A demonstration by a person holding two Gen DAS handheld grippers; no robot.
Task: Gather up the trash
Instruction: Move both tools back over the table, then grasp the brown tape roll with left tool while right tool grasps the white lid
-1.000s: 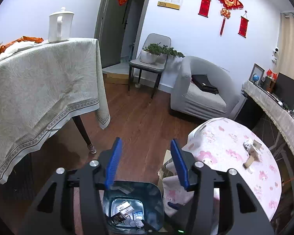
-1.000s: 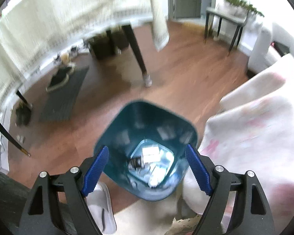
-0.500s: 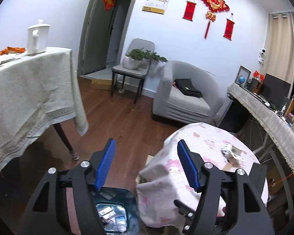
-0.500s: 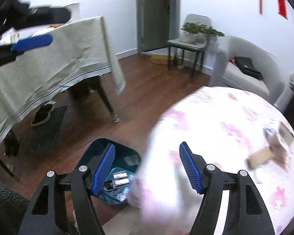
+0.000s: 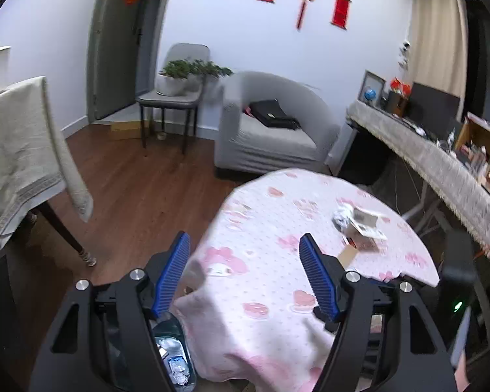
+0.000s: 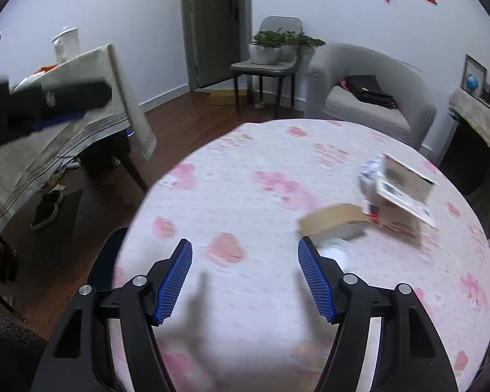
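A round table with a pink flowered cloth (image 6: 261,196) carries trash at its right side: a flat brown cardboard piece (image 6: 334,222), an opened small carton (image 6: 401,189) and a crumpled wrapper (image 6: 369,173). The same pile shows in the left wrist view (image 5: 359,225). My right gripper (image 6: 245,277) is open and empty above the near part of the cloth. My left gripper (image 5: 245,274) is open and empty over the table's left edge. A dark teal trash bin (image 5: 173,356) with wrappers inside stands on the floor below the left gripper.
A table with a beige cloth (image 6: 75,124) stands at the left, a white jug (image 6: 65,44) on it. A grey armchair (image 5: 271,130) and a chair with plants (image 5: 176,88) stand behind. A long counter (image 5: 441,163) runs along the right.
Both grippers rose and swung right from above the bin to over the pink table. The trash pile came into view ahead. Both stayed open and empty.
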